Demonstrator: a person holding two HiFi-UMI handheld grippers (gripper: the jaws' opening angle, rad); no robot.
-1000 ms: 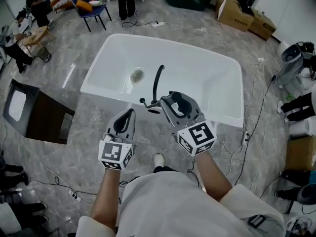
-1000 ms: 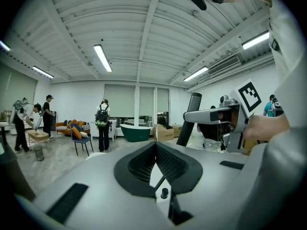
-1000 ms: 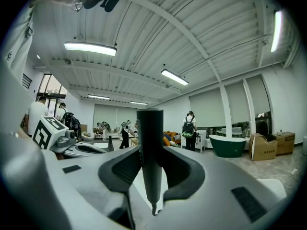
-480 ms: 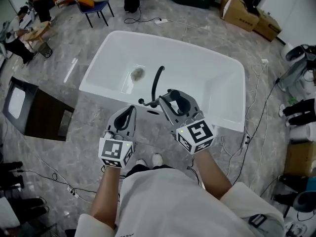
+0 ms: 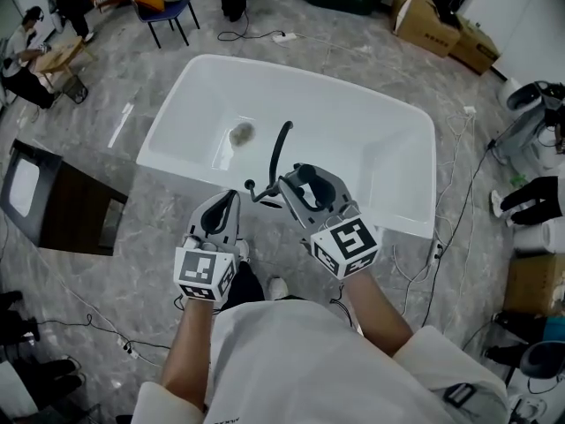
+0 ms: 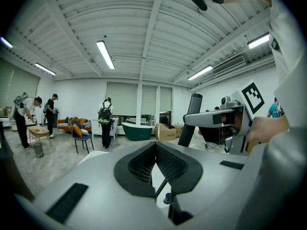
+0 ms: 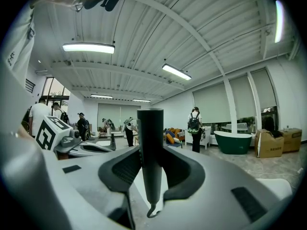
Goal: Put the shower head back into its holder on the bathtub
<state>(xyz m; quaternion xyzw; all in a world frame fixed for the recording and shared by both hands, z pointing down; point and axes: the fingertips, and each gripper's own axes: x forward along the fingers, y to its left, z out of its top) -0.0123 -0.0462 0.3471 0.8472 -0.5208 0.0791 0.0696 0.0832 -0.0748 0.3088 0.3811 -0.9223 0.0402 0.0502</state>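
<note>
Since the wand is clamped but not yet seated, the task stands at its carrying stage. Nearest the wearer, the left hand-held gripper (image 5: 228, 210) has its jaws together on nothing, as the left gripper view confirms. Just beside it, the right hand-held gripper (image 5: 296, 188) has its jaws clamped on the black shower head (image 7: 151, 162), whose handle stands upright between the pads with a small hook at its lower end. From the head view this gripper hangs over the near rim of the white bathtub (image 5: 353, 140). Small black fittings (image 5: 254, 185) sit on that rim beside the gripper's tips, at the foot of the curved black faucet (image 5: 278, 148). Which of them is the holder cannot be told. Remaining, by judgement: align the wand with the holder, lower it in, and release. Farther off, people, a chair (image 5: 163, 7) and cartons (image 5: 441, 7) occupy the room.
</note>
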